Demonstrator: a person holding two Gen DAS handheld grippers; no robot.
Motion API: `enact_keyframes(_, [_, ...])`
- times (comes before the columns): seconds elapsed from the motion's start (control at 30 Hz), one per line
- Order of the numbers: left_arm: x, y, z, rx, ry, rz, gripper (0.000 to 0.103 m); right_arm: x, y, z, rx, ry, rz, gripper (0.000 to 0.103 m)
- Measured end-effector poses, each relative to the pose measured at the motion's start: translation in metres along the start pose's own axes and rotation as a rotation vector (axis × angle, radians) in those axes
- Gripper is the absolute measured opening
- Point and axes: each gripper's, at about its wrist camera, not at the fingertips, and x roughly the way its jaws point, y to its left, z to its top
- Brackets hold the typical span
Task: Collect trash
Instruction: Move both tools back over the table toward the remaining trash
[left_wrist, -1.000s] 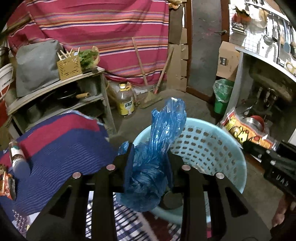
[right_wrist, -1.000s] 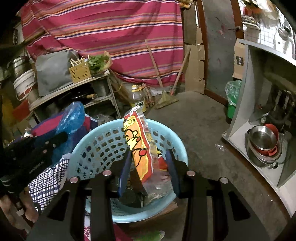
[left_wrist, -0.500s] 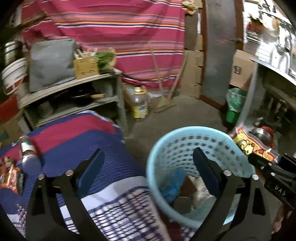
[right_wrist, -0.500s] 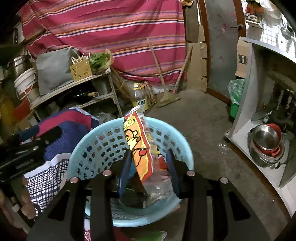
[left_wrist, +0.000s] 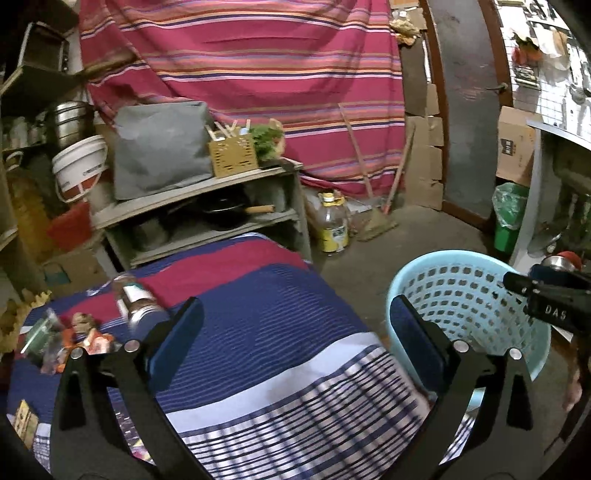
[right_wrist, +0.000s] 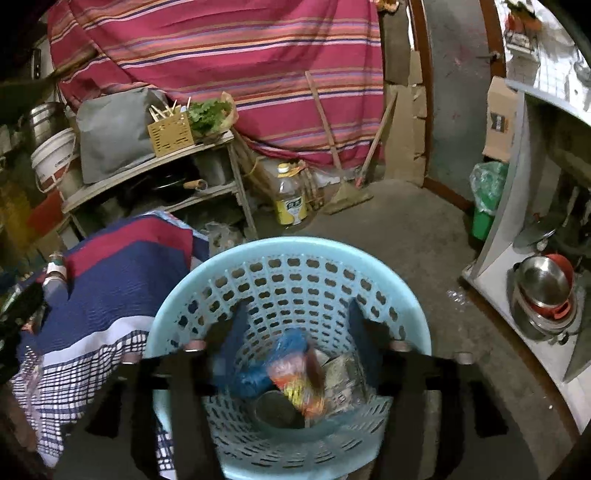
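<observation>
The right gripper (right_wrist: 295, 332) is opening over the blue basket (right_wrist: 413, 325), nothing between its jaws; the snack wrapper (right_wrist: 299, 384) is lying inside; the left gripper (left_wrist: 291, 332) is gaping empty above the striped cloth (left_wrist: 258, 332); it might snag that cloth reaching for the leftover wrappers (left_wrist: 74, 336).

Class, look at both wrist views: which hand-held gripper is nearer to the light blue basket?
Right. The right hand-held gripper is directly over the light blue basket, jaws opening. The left hand-held gripper hovers over the striped cloth beside it.
</observation>
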Motion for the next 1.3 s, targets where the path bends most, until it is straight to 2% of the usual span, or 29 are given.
enact_keyframes(0.2, [-0.02,0.036,-0.008,-0.051,0.003,0.02,0.097,-0.01,0.009,-0.006,-0.002,-0.013,0.019,0.066])
enact_keyframes(0.33, [-0.038,0.063,-0.016,-0.061,-0.009,0.063,0.097,-0.028,0.024,-0.011,-0.031,-0.04,0.044,0.068])
enact_keyframes(0.37, [-0.041,0.07,-0.018,-0.065,-0.007,0.072,0.097,-0.03,0.027,-0.012,-0.035,-0.044,0.052,0.07])
enact_keyframes(0.4, [-0.043,0.077,-0.02,-0.071,-0.003,0.079,0.097,-0.036,0.034,-0.013,-0.042,-0.054,0.066,0.077])
enact_keyframes(0.47, [-0.049,0.093,-0.026,-0.087,0.005,0.1,0.097,-0.044,0.045,-0.015,-0.053,-0.074,0.086,0.079])
enact_keyframes(0.7, [-0.066,0.154,-0.044,-0.123,0.021,0.198,0.097,-0.063,0.105,-0.018,-0.128,-0.104,0.174,0.079])
enact_keyframes(0.97, [-0.072,0.228,-0.063,-0.152,0.048,0.308,0.097,-0.07,0.183,-0.028,-0.219,-0.126,0.262,0.088])
enact_keyframes(1.13, [-0.063,0.283,-0.069,-0.239,0.074,0.352,0.097,-0.063,0.225,-0.029,-0.243,-0.117,0.273,0.089])
enact_keyframes(1.3, [-0.044,0.333,-0.088,-0.318,0.124,0.406,0.097,-0.05,0.264,-0.021,-0.213,-0.091,0.308,0.089])
